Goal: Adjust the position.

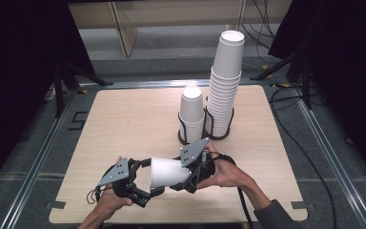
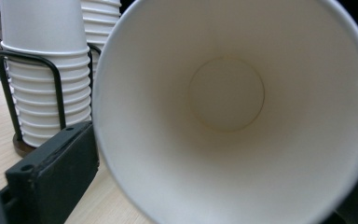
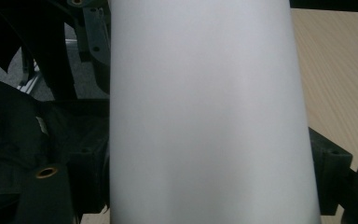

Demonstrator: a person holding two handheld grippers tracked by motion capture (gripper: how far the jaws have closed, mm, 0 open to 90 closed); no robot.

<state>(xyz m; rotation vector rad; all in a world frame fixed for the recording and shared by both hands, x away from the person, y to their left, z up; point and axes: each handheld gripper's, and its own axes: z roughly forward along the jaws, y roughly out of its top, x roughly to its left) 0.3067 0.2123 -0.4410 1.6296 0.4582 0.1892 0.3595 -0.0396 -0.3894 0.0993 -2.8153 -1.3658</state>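
Note:
A white paper cup (image 1: 169, 171) lies on its side in the air above the table's near edge, between my two grippers. My right gripper (image 1: 183, 174) is shut on the cup's narrow bottom end; in the right gripper view the cup wall (image 3: 205, 116) sits between the black fingers (image 3: 331, 163). My left gripper (image 1: 150, 177) is at the cup's wide rim with its jaws spread on either side of it, open. In the left gripper view I look straight into the cup's mouth (image 2: 223, 116), with one black finger (image 2: 51, 172) just beside the rim.
Two stacks of white cups stand in black wire holders at the middle back of the wooden table (image 1: 124, 124): a short stack (image 1: 192, 117) and a tall stack (image 1: 225, 86) to its right. The short stack (image 2: 46, 93) is close behind the held cup.

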